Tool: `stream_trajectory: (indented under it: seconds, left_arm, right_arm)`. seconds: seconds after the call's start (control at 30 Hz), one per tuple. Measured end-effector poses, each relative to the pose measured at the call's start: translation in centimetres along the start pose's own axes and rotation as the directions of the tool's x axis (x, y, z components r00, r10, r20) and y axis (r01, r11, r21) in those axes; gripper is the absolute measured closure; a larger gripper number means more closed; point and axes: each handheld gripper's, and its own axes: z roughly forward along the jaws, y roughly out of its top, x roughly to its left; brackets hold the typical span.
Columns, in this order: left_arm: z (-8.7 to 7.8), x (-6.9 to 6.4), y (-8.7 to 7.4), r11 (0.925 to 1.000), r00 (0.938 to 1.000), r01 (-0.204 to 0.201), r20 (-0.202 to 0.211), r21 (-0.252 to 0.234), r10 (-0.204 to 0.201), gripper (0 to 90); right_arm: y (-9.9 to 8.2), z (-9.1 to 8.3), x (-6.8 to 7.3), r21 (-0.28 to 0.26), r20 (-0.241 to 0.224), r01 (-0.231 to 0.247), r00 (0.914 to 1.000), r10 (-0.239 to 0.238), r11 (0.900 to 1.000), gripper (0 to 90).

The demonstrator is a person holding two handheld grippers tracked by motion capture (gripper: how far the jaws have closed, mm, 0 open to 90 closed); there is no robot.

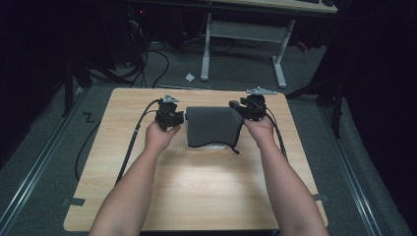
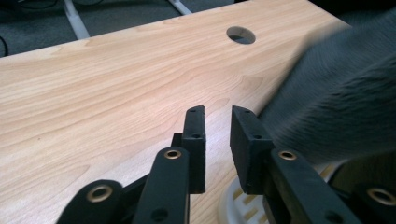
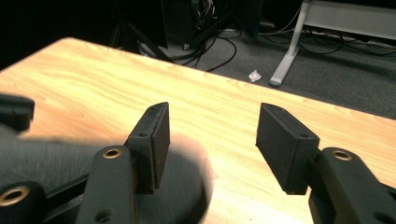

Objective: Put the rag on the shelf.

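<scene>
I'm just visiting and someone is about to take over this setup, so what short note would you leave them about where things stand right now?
Left gripper: jaws slightly apart, nothing between them, at the left edge of the grey cloth.
Right gripper: jaws wide open, empty, at the cloth's far right corner.
The cloth lies draped over a white slatted thing in the middle of the far half of the wooden table.
Done, it seems: cloth laid over it and let go.
Left: probably check that the cloth sits evenly, then draw both hands back.
</scene>
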Motion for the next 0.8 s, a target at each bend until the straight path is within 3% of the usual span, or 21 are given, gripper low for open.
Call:
stream_trajectory:
  seconds: [0.07,0.6,0.8]
  left_arm:
    - [-0.1,0.2,-0.2,0.9999,0.9999,0.015,-0.001,-0.007,-0.015,74.8]
    - [-1.2,0.8,-0.8,0.9992,0.9995,0.023,-0.022,-0.033,-0.024,70.3]
    - [-2.0,1.6,-1.8,0.9985,0.9984,0.04,-0.039,-0.039,-0.041,65.3]
  right_arm:
    - [0.2,-0.3,-0.2,-0.004,0.01,-0.001,1.0,0.001,1.0,43.5]
    - [0.9,-2.2,-1.8,-0.041,0.058,-0.01,0.9982,0.013,0.9991,44.6]
    - [0.5,-3.0,-2.2,-0.035,0.083,0.014,0.9965,-0.011,0.9993,46.2]
